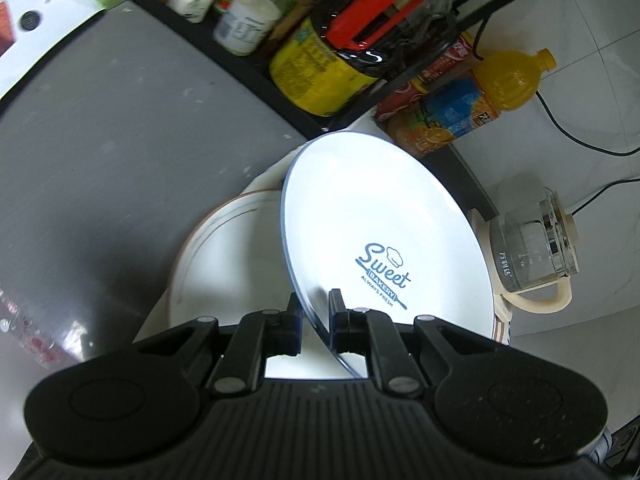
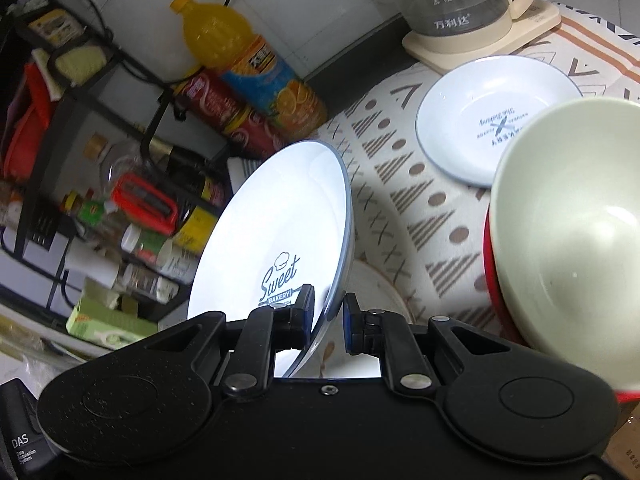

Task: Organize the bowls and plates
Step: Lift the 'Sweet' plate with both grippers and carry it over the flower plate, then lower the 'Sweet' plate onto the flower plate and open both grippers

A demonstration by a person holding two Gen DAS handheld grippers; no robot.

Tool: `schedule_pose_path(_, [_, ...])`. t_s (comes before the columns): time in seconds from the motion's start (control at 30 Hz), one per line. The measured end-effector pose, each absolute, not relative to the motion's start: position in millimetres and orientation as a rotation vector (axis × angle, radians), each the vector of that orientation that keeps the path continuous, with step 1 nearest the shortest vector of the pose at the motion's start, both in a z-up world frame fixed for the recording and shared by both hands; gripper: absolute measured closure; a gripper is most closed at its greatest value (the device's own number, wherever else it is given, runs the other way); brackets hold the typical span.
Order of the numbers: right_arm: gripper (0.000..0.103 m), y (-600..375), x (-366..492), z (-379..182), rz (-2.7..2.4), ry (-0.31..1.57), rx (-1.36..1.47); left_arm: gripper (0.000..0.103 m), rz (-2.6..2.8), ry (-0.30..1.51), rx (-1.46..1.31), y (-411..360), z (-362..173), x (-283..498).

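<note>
The white "Sweet Bakery" plate point(image 1: 384, 220) is hanging tilted in the air, its printed face catching the light, just over a brown-rimmed plate point(image 1: 224, 256) that is lying flat on the patterned cloth point(image 2: 420, 208). The left gripper point(image 1: 314, 308) is pinching its near rim, jaws closed on the edge. From the other wrist view, the right gripper point(image 2: 326, 312) is also sitting at a "Sweet Bakery" plate's rim, jaws nearly closed around it, though I cannot tell whether both pads are pressing; whether it is the same plate gripped twice I cannot say either.

Further out, a smaller white dish point(image 2: 492, 120) is resting on the cloth, and a pale green bowl point(image 2: 576, 232) is sitting nested in a red one point(image 2: 490, 280) close to the right gripper. A glass kettle point(image 1: 536, 256) is standing near the table's edge, bottles and jars crowding the black rack point(image 1: 280, 76) behind.

The grip looks risky to me: a thin hold on a smooth glazed edge, with the plate steeply tilted, could be slipping, dropping it onto the plate underneath. A careless swing could also be clipping the orange juice bottle point(image 1: 472, 104) or the kettle.
</note>
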State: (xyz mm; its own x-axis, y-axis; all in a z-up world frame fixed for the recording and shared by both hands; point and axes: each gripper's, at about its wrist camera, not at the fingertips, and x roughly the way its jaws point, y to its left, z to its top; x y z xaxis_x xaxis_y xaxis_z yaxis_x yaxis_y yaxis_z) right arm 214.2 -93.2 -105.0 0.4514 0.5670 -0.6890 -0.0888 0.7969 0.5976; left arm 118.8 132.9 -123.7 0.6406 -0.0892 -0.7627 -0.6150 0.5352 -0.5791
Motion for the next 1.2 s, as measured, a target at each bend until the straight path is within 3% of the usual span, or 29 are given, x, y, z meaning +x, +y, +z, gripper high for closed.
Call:
schedule_pose_path(0.53, [0.089, -101.6, 176.7, -111.5, 0.466, 1.073, 0.455, 0.093, 0.408, 0.846, -1.023, 118.9, -135.3, 68.8])
schedule_pose_path(1.2, [0.089, -108.4, 172.1, -124.8, 0.410, 1.132, 0.413, 0.093, 0.399, 0.929, -1.024, 111.0, -153.7, 73.1])
